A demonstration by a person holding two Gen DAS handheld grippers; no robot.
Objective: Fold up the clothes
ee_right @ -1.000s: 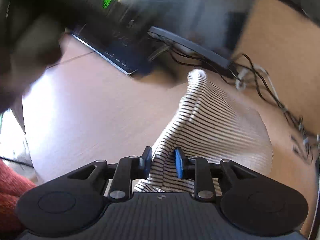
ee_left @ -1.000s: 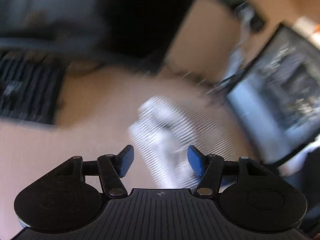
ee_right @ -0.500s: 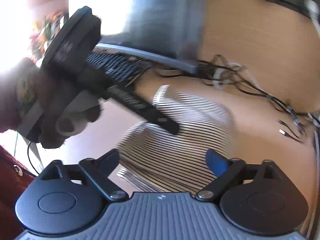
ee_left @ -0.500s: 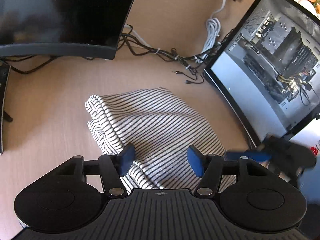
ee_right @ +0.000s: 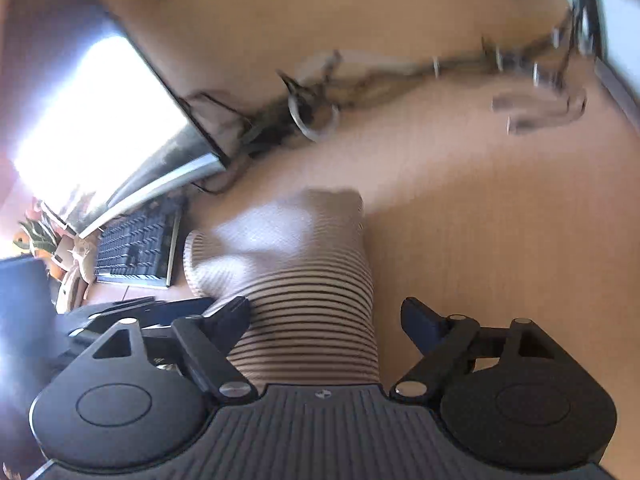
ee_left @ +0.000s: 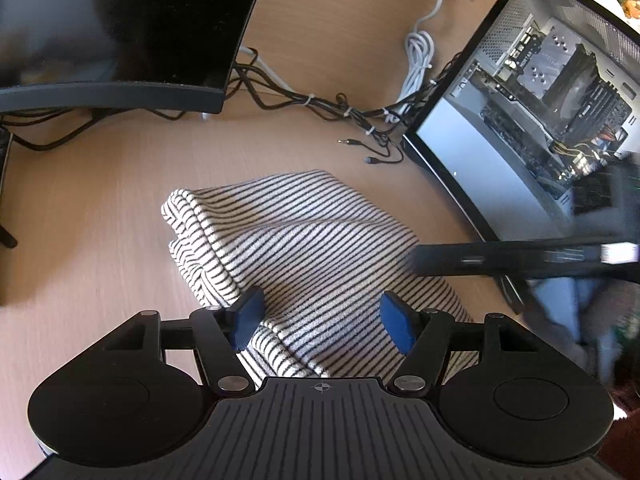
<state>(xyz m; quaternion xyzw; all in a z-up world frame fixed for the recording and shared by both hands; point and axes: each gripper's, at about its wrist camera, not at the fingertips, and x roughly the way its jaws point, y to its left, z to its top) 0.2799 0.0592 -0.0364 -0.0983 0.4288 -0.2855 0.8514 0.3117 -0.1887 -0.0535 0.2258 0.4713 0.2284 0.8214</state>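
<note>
Striped garment point(ee_left: 304, 248) – white with thin dark lines – lies folded on the wooden desk point(ee_left: 100, 208)

No legible text, perhaps tiny print on computer parts point(ee_left: 560, 80)

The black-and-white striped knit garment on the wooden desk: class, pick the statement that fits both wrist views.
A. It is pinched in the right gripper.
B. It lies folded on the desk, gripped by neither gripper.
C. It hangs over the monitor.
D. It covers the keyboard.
B: the black-and-white striped knit garment lies as a folded bundle on the wooden desk, and neither gripper's blue pads press on it.
</note>
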